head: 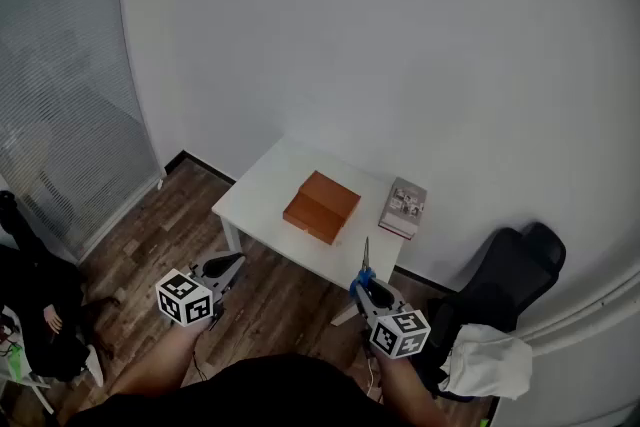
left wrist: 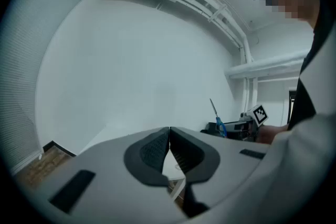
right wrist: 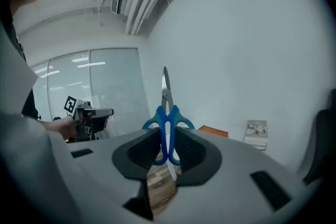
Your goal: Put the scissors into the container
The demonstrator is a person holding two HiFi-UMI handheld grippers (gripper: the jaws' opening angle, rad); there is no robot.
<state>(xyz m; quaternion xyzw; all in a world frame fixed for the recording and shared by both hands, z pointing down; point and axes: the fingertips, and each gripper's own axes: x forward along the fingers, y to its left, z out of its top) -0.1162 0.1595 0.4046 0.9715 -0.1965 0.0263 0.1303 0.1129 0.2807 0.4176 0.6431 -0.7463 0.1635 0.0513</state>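
Wood-plank floor point(head: 260, 300), plain white walls point(head: 400, 45), pretty bare room overall. Closest to the person are the two handheld grippers, both held low over the floor on the near side of the desk point(head: 262, 193). The left gripper point(left wrist: 169, 145) has its dark pads point(left wrist: 152, 150) pressed flat together with nothing between them, so it's clenched on air. The right gripper point(right wrist: 167, 148) is clamped on the scissors point(right wrist: 167, 113), squeezing the blue handle loops from both sides; the blades are closed and stick straight out ahead of the jaws.

So the scissors are up in that gripper, not on the desk and not in the box. From the head view the blade tip just lines up with the desk's near edge, toward its right corner.

The desk itself is small and white, with its far edge against the wall. The orange-brown container point(head: 322, 206) sits about mid-desk; can't tell from here if it's open. A small stack of books point(head: 404, 207) lies at the desk's far right corner, near the container but not touching it.

Off to the right of the desk there's a black office chair point(head: 515, 270) with a white cloth point(head: 487, 358) bunched on its near side; grey blinds point(head: 60, 115) cover the far left wall.
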